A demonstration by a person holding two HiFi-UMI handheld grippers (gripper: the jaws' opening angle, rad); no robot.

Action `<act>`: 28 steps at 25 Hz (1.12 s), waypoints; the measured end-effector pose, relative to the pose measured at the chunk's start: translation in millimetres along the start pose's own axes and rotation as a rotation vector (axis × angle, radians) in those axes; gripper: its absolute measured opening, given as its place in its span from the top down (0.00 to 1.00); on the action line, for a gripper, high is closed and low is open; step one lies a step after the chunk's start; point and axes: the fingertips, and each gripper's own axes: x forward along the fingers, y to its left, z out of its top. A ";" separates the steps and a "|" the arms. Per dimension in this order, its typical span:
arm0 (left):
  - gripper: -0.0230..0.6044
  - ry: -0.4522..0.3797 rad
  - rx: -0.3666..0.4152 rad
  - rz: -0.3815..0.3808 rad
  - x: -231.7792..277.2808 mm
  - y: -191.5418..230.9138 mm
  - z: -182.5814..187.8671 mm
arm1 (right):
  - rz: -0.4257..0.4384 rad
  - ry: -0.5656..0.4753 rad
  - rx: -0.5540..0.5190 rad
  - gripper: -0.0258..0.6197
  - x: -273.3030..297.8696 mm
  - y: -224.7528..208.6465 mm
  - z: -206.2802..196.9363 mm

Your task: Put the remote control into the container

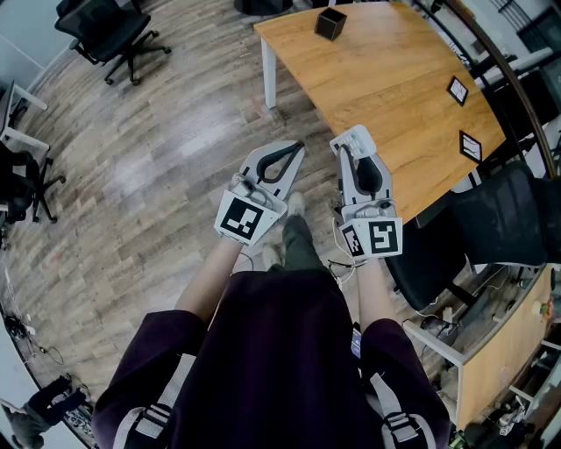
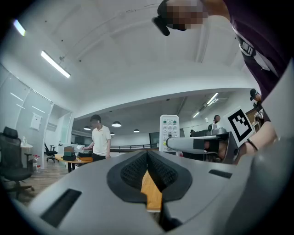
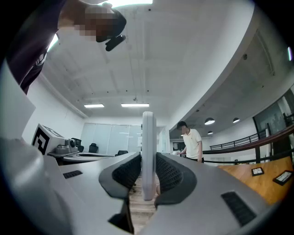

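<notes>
My right gripper (image 1: 355, 147) is shut on a white remote control (image 1: 357, 138), which stands upright between the pads. In the right gripper view the remote (image 3: 148, 151) shows edge-on; in the left gripper view its button face (image 2: 169, 132) shows beside the right gripper. My left gripper (image 1: 296, 149) hangs next to it with its jaws together and nothing in them (image 2: 147, 154). The container, a small black open box (image 1: 330, 23), stands at the far end of the wooden table (image 1: 394, 79), well ahead of both grippers. Both grippers are over the floor, near the table's edge.
Two small black cards (image 1: 457, 89) (image 1: 471, 146) lie on the table's right side. A black office chair (image 1: 495, 230) stands at my right, others (image 1: 114, 35) at the far left. A person in a white shirt (image 2: 99, 139) stands at a distant table.
</notes>
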 end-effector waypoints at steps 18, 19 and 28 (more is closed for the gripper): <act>0.94 -0.003 -0.028 0.016 83.8 81.1 -42.7 | 0.021 0.032 0.022 0.78 101.6 -54.8 -45.9; 0.94 -0.002 -0.031 0.016 92.5 85.8 -46.2 | 0.022 0.033 0.023 0.78 107.7 -61.4 -49.5; 0.94 -0.004 -0.047 0.006 170.0 122.3 -73.5 | 0.010 0.035 0.034 0.78 163.1 -126.4 -77.5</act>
